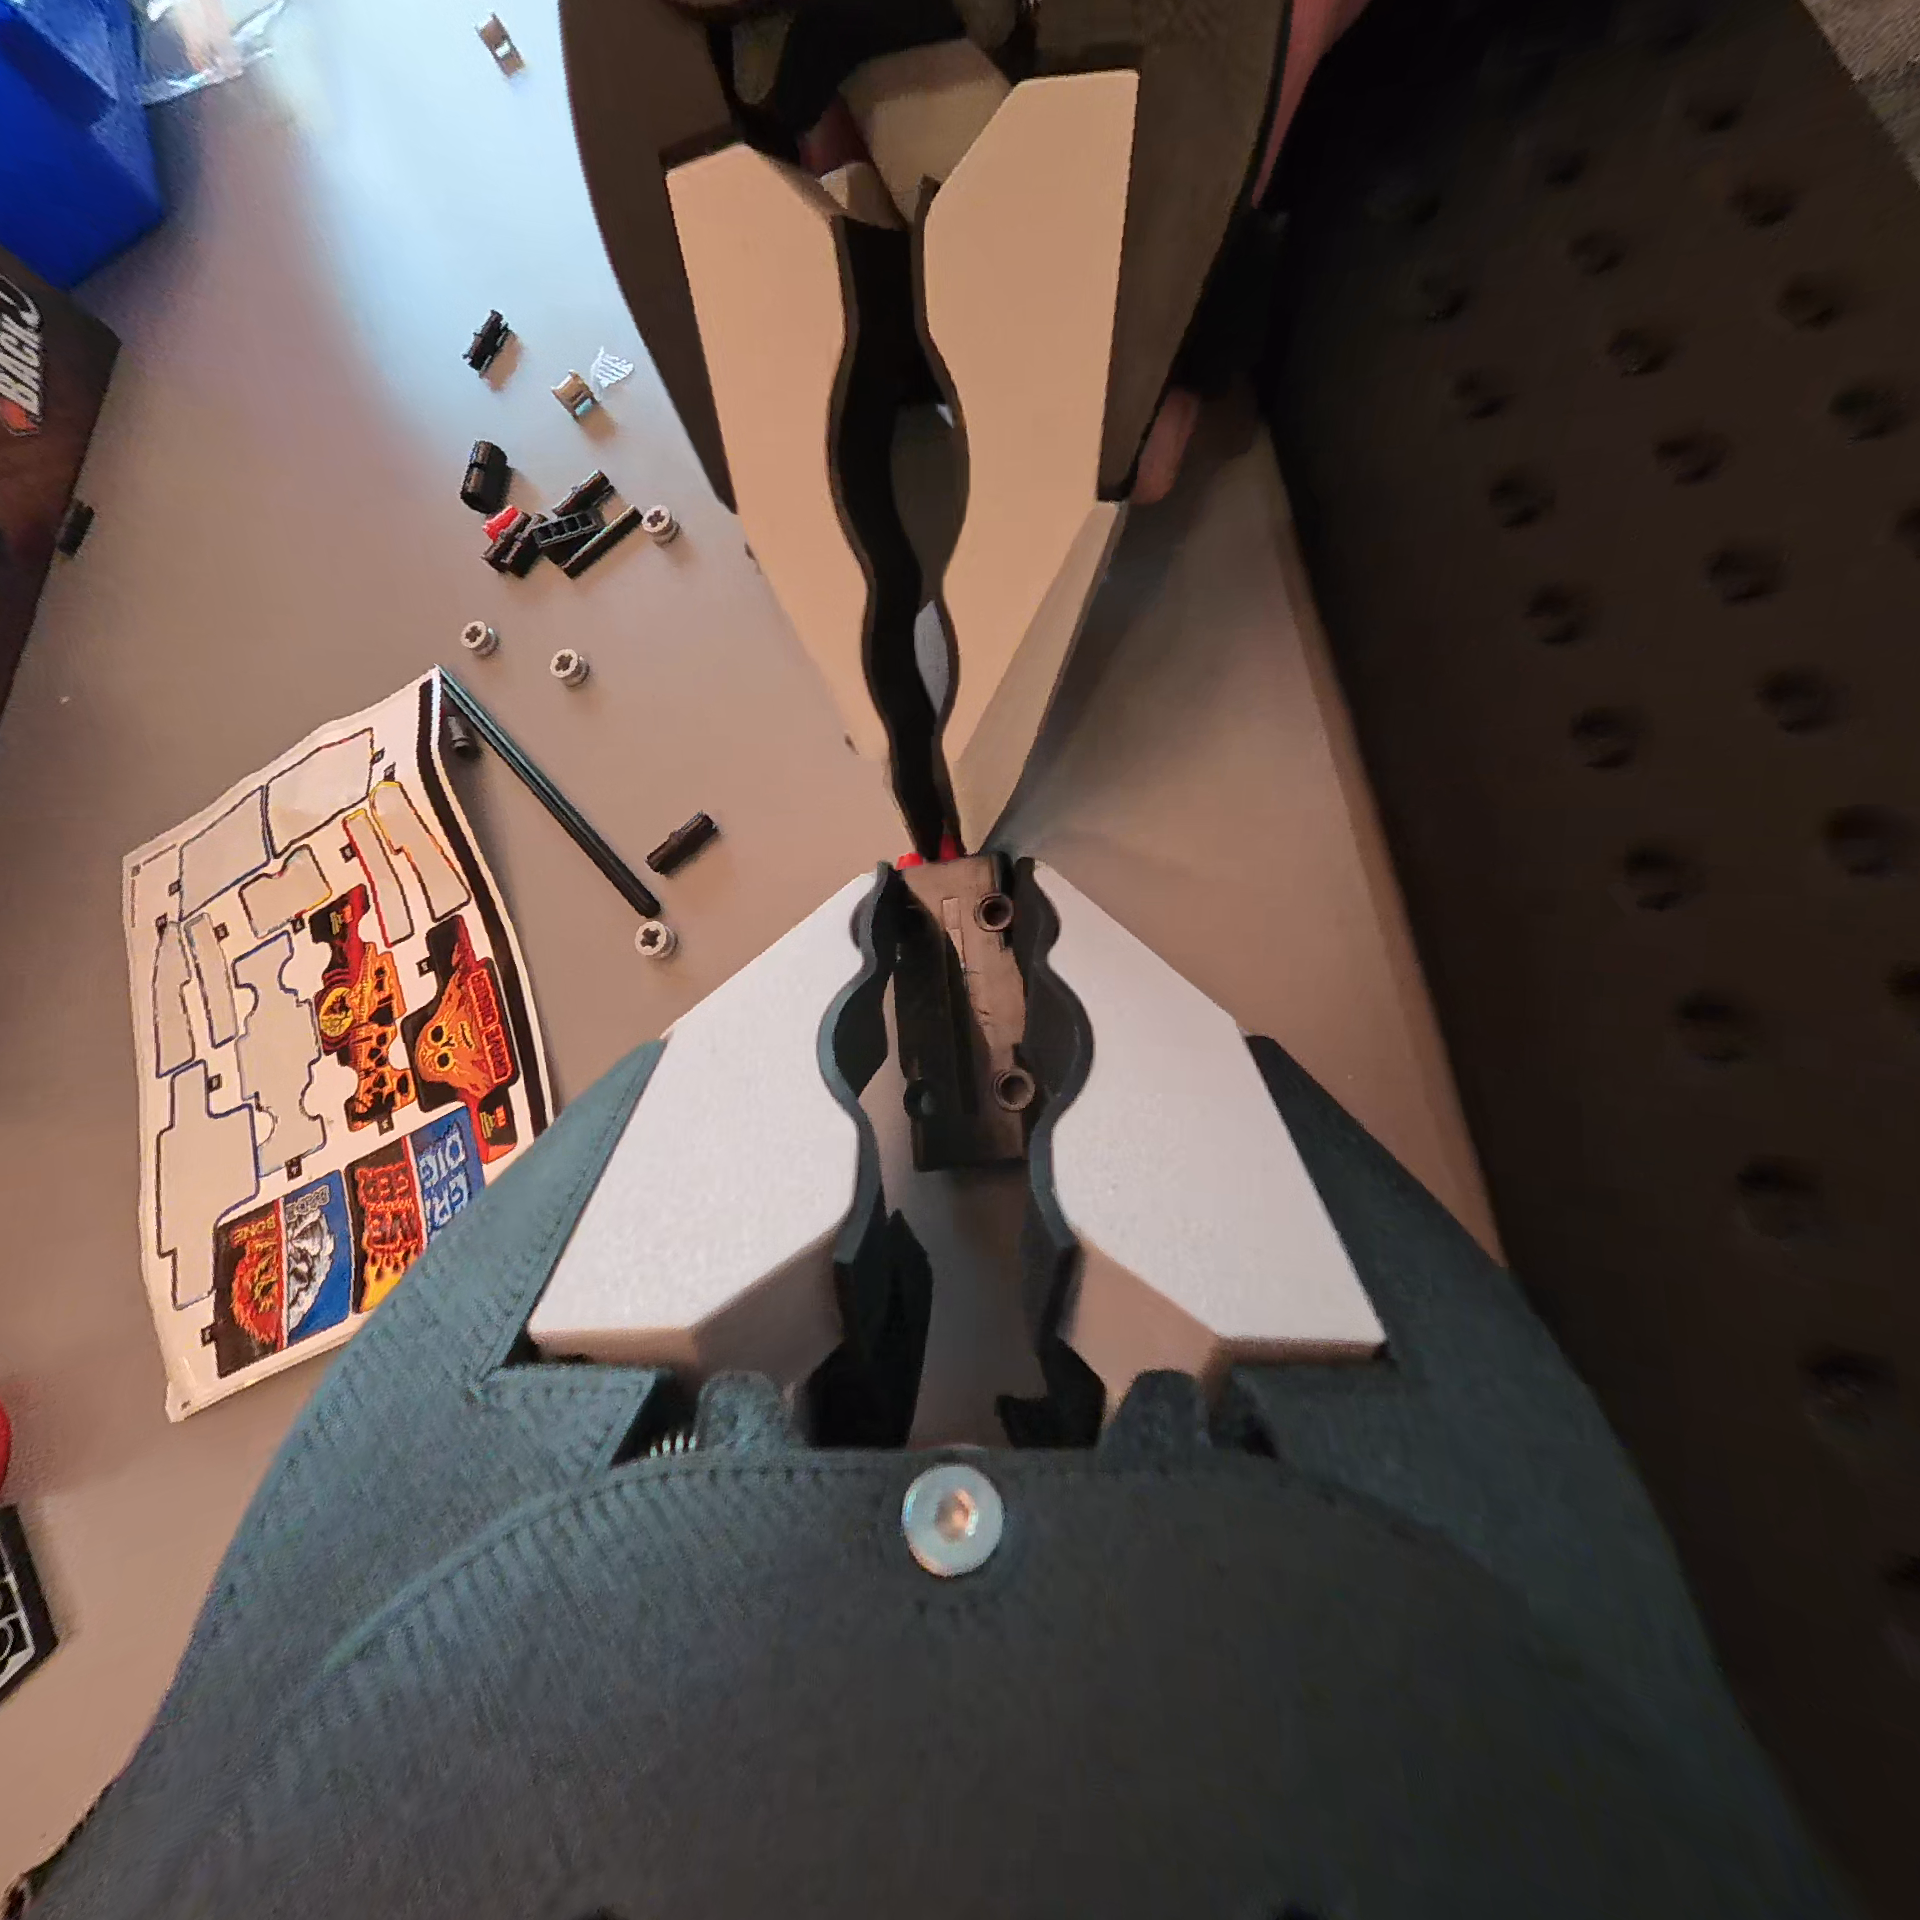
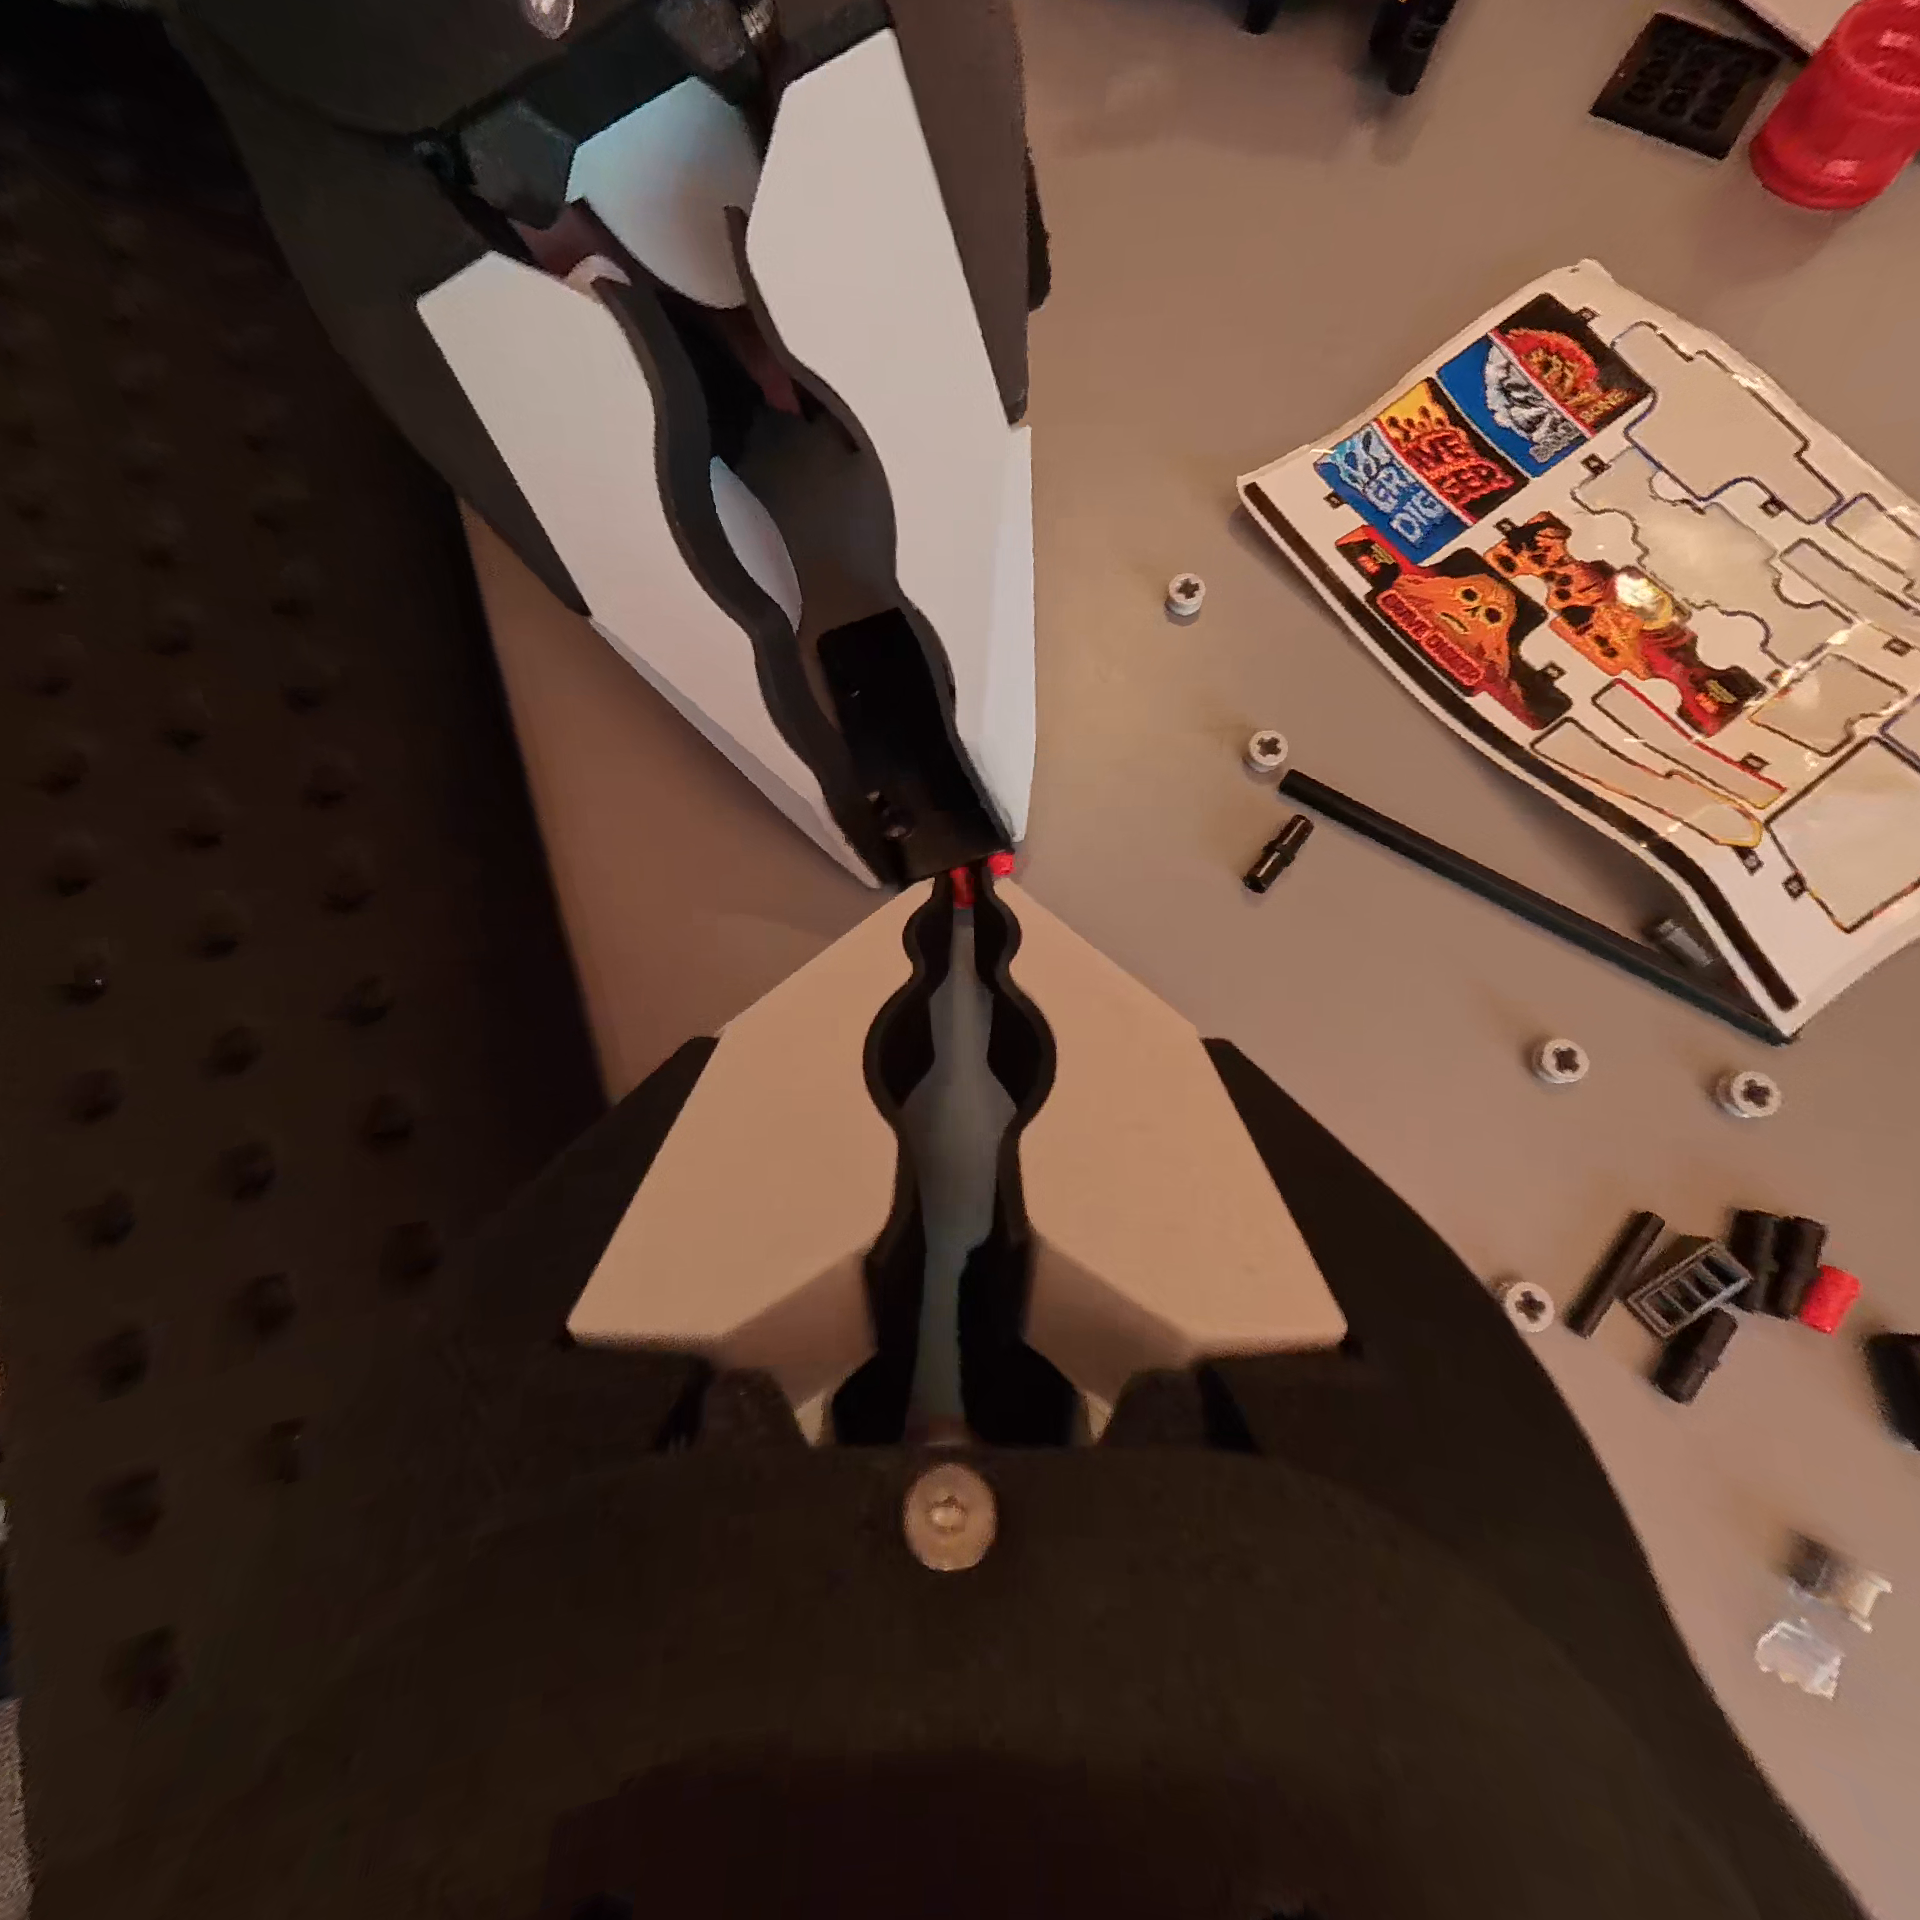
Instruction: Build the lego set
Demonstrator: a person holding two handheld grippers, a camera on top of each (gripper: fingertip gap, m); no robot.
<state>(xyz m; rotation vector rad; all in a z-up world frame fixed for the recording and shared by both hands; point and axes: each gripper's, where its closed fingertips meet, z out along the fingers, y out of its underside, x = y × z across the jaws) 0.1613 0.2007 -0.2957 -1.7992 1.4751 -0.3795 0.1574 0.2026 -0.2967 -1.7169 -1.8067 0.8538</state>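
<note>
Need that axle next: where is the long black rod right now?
The long black rod lies on the table along the sticker sheet's edge, right of both grippers in the right wrist view, a grey bush beside its near end.

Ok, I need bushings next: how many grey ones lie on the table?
5 grey bushings: one left of the sticker sheet, one at the black axle's tip, two below the sheet, one by the black parts pile. Some may be hidden.

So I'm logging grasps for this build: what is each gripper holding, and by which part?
The left gripper clamps a black block by its long sides. The right gripper pinches a small red pin at its tips, against the block's end.
</note>
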